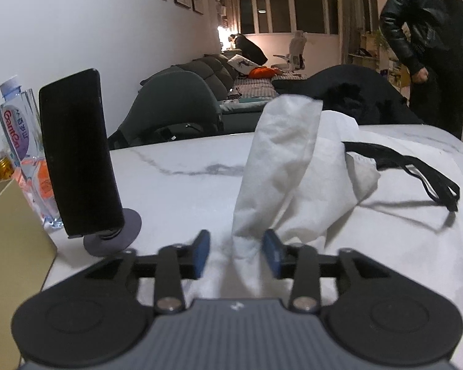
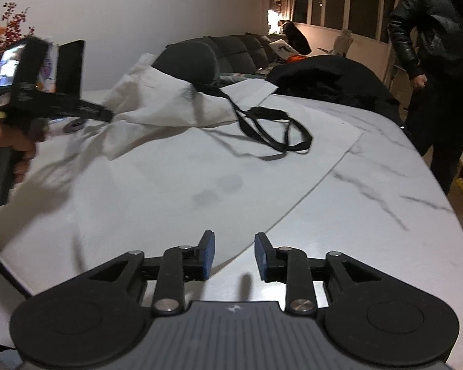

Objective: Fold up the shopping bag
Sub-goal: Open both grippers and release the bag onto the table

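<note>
First fold under way: my left claw [image 1: 235,254], blue pads spread around a raised corner of the white fabric shopping bag [image 1: 281,166]; my right claw [image 2: 234,256] gapes empty at 6 o'clock over the marble table [image 2: 385,215]. Next, I judge: pinch, carry toward the black handles [image 2: 271,129].

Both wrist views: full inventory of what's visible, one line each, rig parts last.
Shopping bag: 1, white with black handles, spread on the table, one corner lifted.
Table: 1, white marble with grey veins, under the bag.
Phone on stand: 1, black, upright, left side of table.
Water bottle: 1, clear with pink label, behind the phone.
Box: 1, tan, left table edge.
Dark coat: 1, black, heaped at the far table edge.
Sofa: 1, grey, along the wall.
Standing person: 1, black jacket, far right.
Left gripper: open, blue pads, bag fabric between them.
Right gripper: open, blue pads, over the bag's near edge.
</note>
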Available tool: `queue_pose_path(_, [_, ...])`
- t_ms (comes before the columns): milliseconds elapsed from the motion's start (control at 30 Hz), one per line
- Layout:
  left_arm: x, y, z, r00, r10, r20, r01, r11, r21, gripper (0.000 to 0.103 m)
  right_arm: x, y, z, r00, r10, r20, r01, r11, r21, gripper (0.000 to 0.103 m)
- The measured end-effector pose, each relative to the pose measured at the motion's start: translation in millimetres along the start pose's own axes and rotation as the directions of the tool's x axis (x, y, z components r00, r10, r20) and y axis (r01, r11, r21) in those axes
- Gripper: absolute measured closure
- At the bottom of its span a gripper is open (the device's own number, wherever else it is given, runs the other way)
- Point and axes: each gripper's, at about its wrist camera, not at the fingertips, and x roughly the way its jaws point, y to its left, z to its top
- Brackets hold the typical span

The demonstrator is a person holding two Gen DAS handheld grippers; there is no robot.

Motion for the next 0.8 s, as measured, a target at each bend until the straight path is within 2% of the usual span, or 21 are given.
queue_pose_path(133, [-10.1, -0.5, -2.4, 0.999, -0.041, -0.015, 0.041, 0.999, 0.005, 0.039, 15.5, -19.5, 11.1, 1.000, -0.024, -0.015, 0.024, 1.000, -0.010, 0.067])
queue_pose_path(267, [-16.7, -2.4, -11.1, 0.997, -0.072, -0.040, 0.073, 0.997, 0.011, 0.031, 34.6, -34.2, 23.5, 0.999, -0.018, -0.026, 0.019, 1.000, 0.009, 0.066])
queue_pose_path(433, [-23.2, -4.9, -22.8, 0.995, -0.075, -0.069, 0.077, 0.997, 0.026, 0.028, 63.7, -46.2, 38.0, 0.999, -0.016, -0.049, 0.016, 1.000, 0.013, 0.062])
queue_pose_path(800, [-42.6, -18.2, -55.0, 0.975, -0.172, -0.137, 0.179, 0.983, 0.038, 0.027, 107.7, -79.4, 70.9, 0.998, -0.021, -0.061, 0.020, 0.999, -0.025, 0.060])
